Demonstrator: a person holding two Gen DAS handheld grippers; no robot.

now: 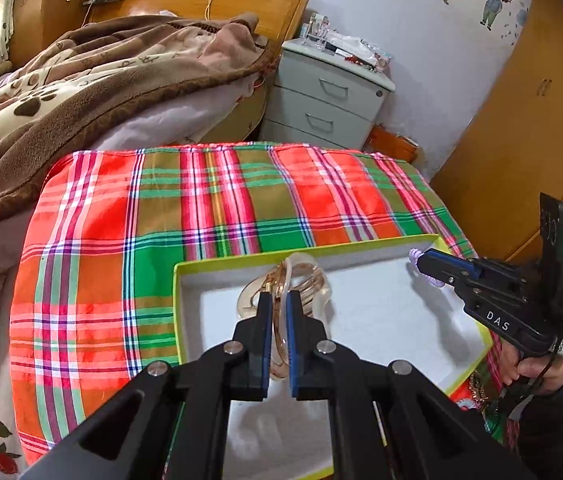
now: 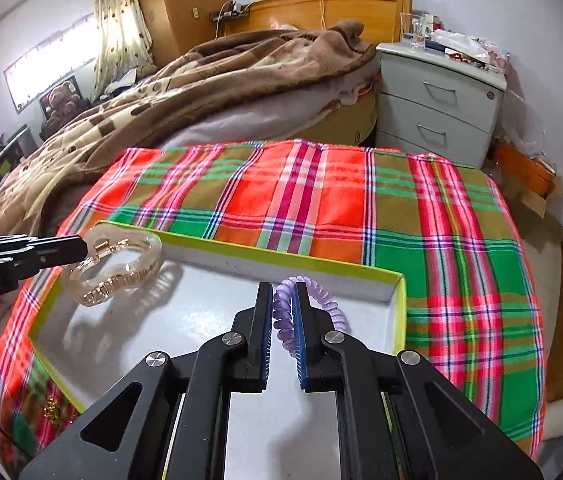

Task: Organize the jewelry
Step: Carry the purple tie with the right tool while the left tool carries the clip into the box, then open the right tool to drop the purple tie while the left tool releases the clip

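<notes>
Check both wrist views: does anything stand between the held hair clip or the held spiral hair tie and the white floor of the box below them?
Nothing visible does. The left gripper holds the clear hair clip and the right gripper the purple spiral hair tie, both over the box, whose white floor beneath them shows only shadows.

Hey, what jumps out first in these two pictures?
The loud red-and-green plaid cloth fills the middle, with a white tray on it. Over the tray, the left gripper pinches a clear hair claw and the right gripper a purple coil tie.
</notes>
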